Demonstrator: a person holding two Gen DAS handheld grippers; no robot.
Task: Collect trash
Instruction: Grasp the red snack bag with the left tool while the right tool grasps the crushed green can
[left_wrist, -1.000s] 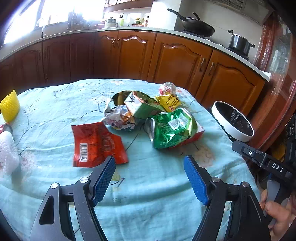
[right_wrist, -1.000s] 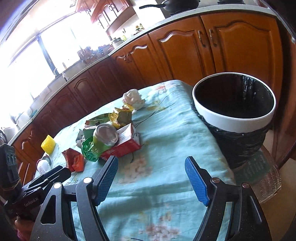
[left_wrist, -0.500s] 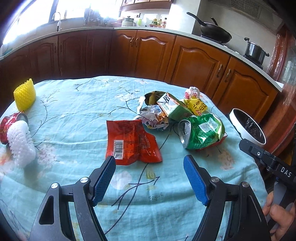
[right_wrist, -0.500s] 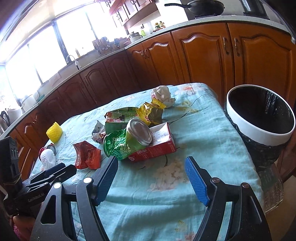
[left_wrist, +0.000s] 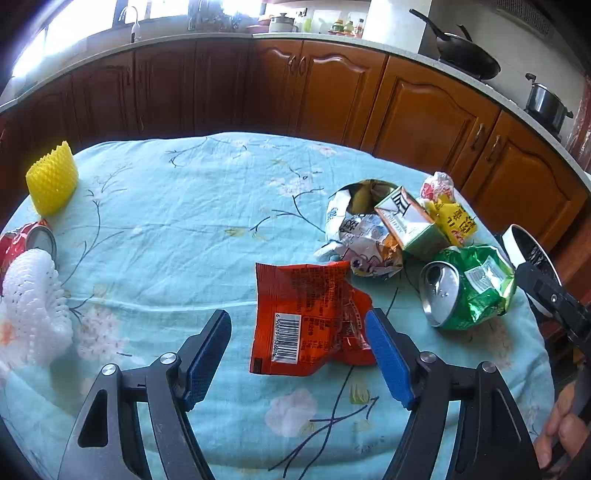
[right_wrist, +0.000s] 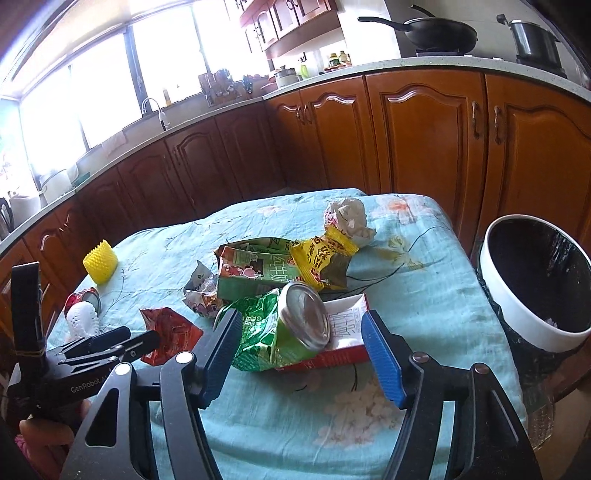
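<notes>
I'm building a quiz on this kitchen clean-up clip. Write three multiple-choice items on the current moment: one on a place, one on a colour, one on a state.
1. Where is the trash bin?
A. On the table's middle
B. Beside the table's edge, off it
C. On the counter

2. What colour is the flat wrapper with the barcode?
A. Red
B. Blue
C. White

3. How does the crushed green can lie?
A. Upright on its base
B. On its side, partly on a shallow red-edged box
C. Inside the bin

Key:
1 B: the trash bin stands past the edge of the table.
2 A: the red wrapper lies ahead of the left claw, barcode up.
3 B: the green can lies tipped, its end facing the camera, overlapping the box, between the jaws of the right claw, which do not touch it.
</notes>
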